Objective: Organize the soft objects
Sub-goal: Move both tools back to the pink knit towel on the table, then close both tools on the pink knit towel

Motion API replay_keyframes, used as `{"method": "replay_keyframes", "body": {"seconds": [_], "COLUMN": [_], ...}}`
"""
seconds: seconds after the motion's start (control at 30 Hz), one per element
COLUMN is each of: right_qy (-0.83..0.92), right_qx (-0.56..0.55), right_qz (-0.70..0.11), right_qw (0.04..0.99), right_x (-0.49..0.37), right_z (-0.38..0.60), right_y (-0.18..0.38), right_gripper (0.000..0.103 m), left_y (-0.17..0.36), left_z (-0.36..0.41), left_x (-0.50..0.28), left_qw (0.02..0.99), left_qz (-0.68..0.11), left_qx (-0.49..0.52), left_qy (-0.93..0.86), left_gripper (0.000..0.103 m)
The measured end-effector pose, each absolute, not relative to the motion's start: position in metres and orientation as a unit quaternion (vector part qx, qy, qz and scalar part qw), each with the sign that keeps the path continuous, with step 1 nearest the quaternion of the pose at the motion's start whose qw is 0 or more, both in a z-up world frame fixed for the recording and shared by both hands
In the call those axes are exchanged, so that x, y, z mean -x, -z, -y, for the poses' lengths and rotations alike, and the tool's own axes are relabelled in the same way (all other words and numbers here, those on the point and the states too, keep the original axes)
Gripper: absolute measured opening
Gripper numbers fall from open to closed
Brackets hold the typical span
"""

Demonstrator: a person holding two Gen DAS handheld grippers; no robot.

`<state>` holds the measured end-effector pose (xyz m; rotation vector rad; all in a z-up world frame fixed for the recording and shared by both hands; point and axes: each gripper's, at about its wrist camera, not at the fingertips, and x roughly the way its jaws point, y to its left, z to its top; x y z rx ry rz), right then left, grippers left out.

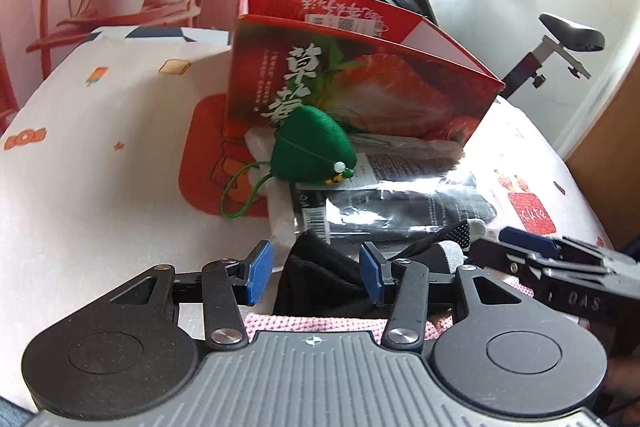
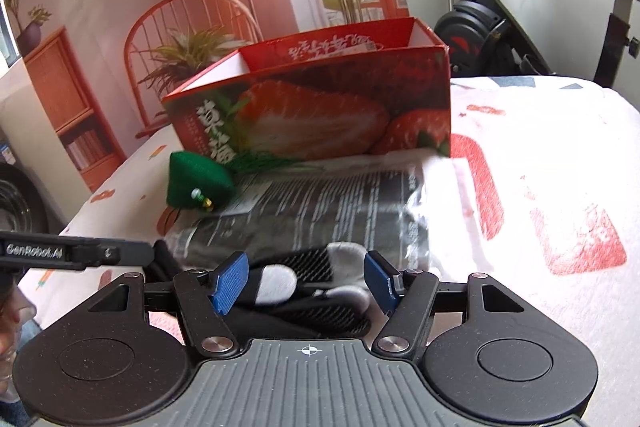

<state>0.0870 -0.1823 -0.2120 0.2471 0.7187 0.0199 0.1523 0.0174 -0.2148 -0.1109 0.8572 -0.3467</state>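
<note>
Left hand-held gripper point(image 1: 316, 273) has its blue pads either side of a crumpled black fabric piece point(image 1: 320, 279), prob. pinching it but contact is unclear; right hand-held gripper point(image 2: 306, 281) straddles a black-and-grey dotted sock point(image 2: 304, 275), jaws apart, grip likewise uncertain. Both soft items lie directly ahead, w/ the open red strawberry-print cardboard box point(image 1: 360, 83) beyond, past a shiny plastic-wrapped black packet point(image 2: 320, 211) and green stuffed pouch point(image 1: 310, 151); bare cloth-covered surface point(image 1: 100, 147) left of the box.

Two cameras, low and close over the bed

Both look forward and down at the red strawberry cardboard box point(image 1: 360, 83) point(image 2: 312, 107), left camera from its left, right camera from its right.
</note>
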Motion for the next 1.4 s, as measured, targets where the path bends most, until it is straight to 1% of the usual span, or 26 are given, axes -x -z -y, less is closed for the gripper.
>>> {"method": "replay_keyframes", "body": {"seconds": [0.13,0.53,0.97,1.13,1.4], "right_qy": [-0.012,0.006,0.036,0.067,0.101], "right_qx": [-0.105,-0.117,-0.091,-0.083,-0.095], "right_qz": [-0.356,-0.377,-0.404,-0.412,-0.434], "right_qw": [0.928,0.919,0.909,0.905,0.890], "right_x": [-0.080,-0.071,-0.057,-0.050,-0.051], "right_z": [0.179,0.188,0.187,0.192,0.202], "right_y": [0.209,0.212,0.209,0.211,0.223], "right_gripper": [0.063,0.063,0.063,0.067,0.070], "left_y": [0.213,0.221,0.231,0.237,0.243], "left_z": [-0.021,-0.025,-0.031,-0.032,-0.031], "left_x": [-0.145,-0.130,-0.129,-0.130,-0.133], "left_qw": [0.893,0.874,0.863,0.856,0.850], "left_qz": [-0.416,-0.457,-0.482,-0.493,-0.502], "left_qx": [0.061,0.061,0.062,0.071,0.073], "left_qy": [0.159,0.153,0.136,0.139,0.141], "left_gripper": [0.050,0.050,0.051,0.051,0.051]}}
